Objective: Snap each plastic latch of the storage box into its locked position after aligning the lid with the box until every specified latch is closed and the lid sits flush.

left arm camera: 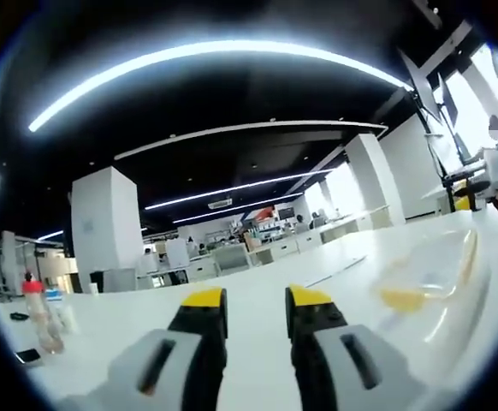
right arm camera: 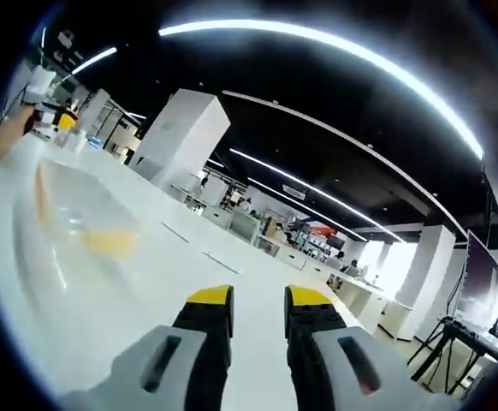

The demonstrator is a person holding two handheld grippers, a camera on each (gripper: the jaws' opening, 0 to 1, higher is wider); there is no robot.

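The storage box (left arm camera: 441,278) is a clear plastic piece with yellow latches, lying on the white table (left arm camera: 257,300) between the two grippers. In the left gripper view it sits at the right edge, ahead and to the right of the left gripper (left arm camera: 257,310); its long axis runs from the near right toward the far end of the table, away from the camera. One yellow latch (left arm camera: 403,299) shows at its near end, and a thin yellow strip runs along its far right side. In the right gripper view the same box (right arm camera: 74,218) lies at the left, ahead and to the left of the right gripper (right arm camera: 258,308), with a yellow latch (right arm camera: 108,242) on the side nearer the gripper and a yellow strip on its far left edge. The fisheye blurs and stretches the plastic so much that it is hard to say whether the lid sits flush. Each gripper's yellow-tipped jaws stand a little apart with nothing between them, hovering over bare table, well apart from the box. The left gripper view also takes in a bottle with a red cap (left arm camera: 39,317) and a dark phone (left arm camera: 28,355) on the table at the far left. The right gripper view takes in a large screen on a stand (right arm camera: 480,295) at the right.
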